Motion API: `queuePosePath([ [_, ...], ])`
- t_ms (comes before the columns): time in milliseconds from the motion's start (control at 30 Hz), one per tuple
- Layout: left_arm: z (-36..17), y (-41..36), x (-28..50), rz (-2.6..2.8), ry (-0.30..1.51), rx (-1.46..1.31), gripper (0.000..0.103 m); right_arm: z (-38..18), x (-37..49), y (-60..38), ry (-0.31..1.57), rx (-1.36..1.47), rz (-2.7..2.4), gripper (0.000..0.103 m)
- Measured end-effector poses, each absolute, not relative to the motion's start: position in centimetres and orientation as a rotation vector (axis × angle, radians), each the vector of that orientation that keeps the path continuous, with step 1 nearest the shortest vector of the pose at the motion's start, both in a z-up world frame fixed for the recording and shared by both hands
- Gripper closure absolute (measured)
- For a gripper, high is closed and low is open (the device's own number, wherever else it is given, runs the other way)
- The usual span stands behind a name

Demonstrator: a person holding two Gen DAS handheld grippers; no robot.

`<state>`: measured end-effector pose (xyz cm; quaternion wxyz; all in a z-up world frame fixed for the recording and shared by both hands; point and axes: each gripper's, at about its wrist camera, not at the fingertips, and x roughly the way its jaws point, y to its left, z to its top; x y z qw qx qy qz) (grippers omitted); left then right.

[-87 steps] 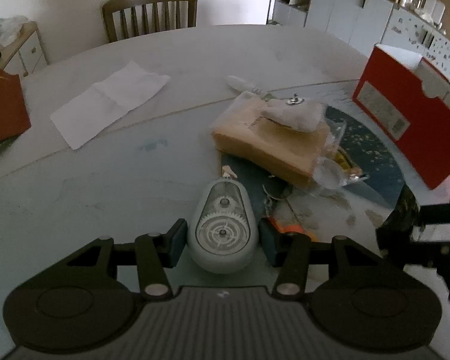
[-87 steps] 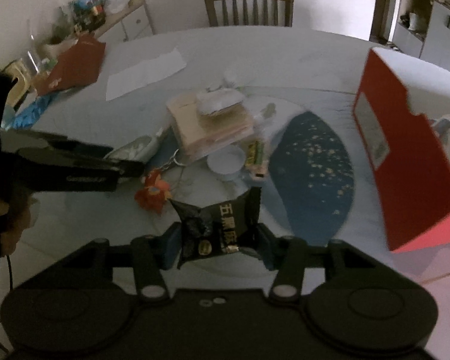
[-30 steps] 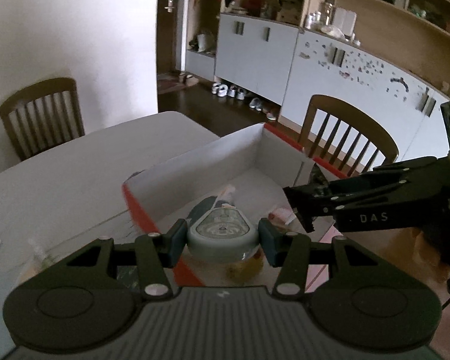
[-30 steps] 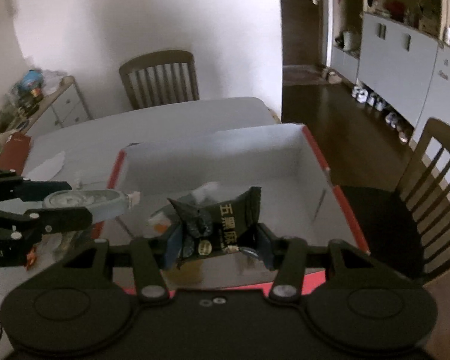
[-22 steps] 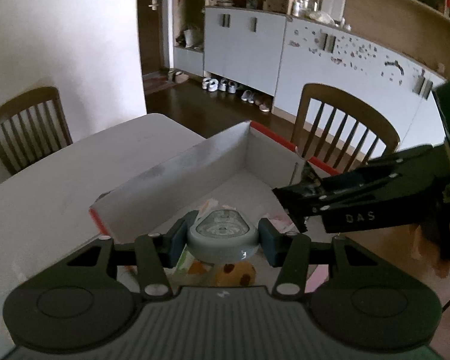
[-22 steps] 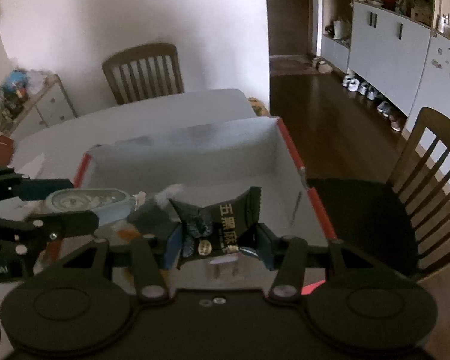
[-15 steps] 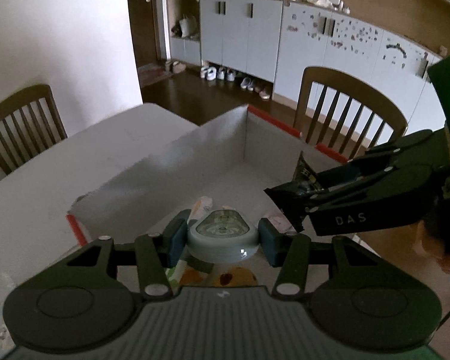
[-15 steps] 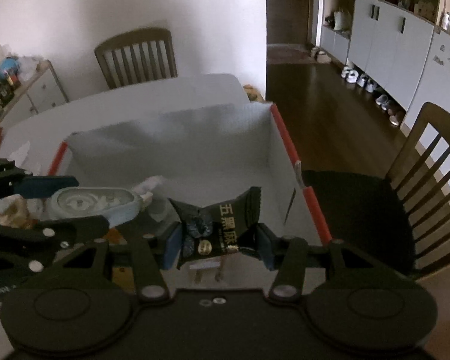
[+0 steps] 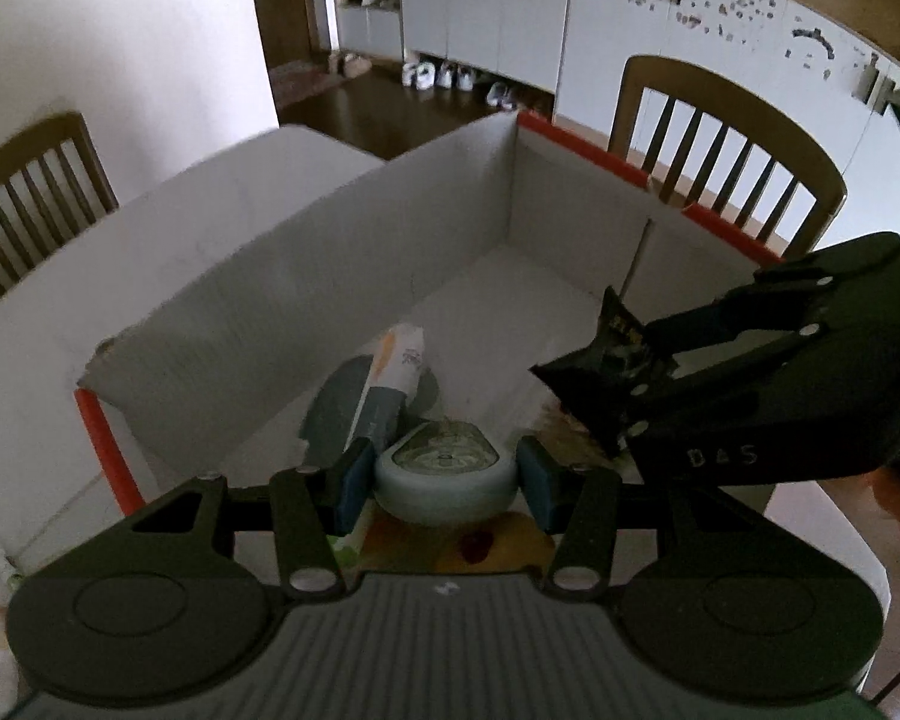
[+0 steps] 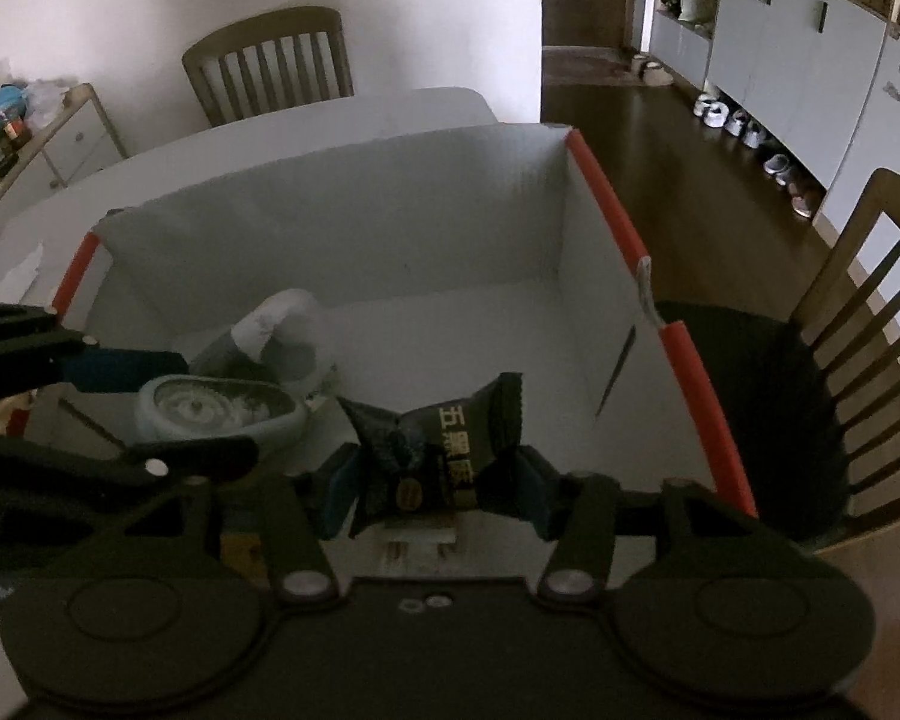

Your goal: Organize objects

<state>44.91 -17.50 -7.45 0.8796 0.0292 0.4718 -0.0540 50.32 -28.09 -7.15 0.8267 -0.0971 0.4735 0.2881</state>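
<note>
Both moved off the cluttered tabletop since a few seconds back and now hanging over the open box (image 10: 426,252), dropped a bit lower into it than half a second ago. Left gripper (image 9: 443,483) clamped on the pale blue correction tape dispenser (image 9: 444,471), blue pads (image 9: 349,483) pressed against both its sides, held just above the box floor near the left end. Right gripper (image 10: 435,489) pinched shut on the black snack packet (image 10: 435,450), gold lettering facing up, hovering above the near edge of the box. Already inside the box: a grey pouch with a white tube (image 9: 399,360) on top, right ahead of the dispenser. Red trim along the box rim, white walls inside. Beyond that, white table (image 10: 306,126), wooden chairs (image 10: 267,60) around it, white cabinets (image 9: 498,6) and shoes on the dark floor.
</note>
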Motion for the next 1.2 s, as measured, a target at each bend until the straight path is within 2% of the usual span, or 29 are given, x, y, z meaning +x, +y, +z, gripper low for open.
queuePosePath([
  [200,-7.6,-16.7,45.7,-0.105,1.025,0.025,0.052,-6.9,50.6,-28.5,1.005,-0.196,0.608,0.042],
  [267,-7.4,-16.5,45.6,-0.090,1.017,0.023,0.048,-6.8,50.5,-28.7,0.999,-0.197,0.604,0.039],
  [333,-7.2,-16.3,45.4,-0.077,1.008,0.015,0.038,-6.7,50.6,-28.8,0.997,-0.195,0.602,0.038],
  [367,-7.0,-16.2,45.2,-0.077,0.999,0.010,0.037,-6.6,50.6,-28.9,0.995,-0.193,0.602,0.038],
  [700,-5.0,-15.0,43.2,-0.073,0.935,-0.051,0.037,-4.3,49.1,-30.4,0.941,-0.173,0.615,0.032],
  [1200,-0.6,-12.2,36.3,-0.056,0.808,-0.135,0.037,0.8,43.5,-30.5,0.848,-0.114,0.656,0.031],
])
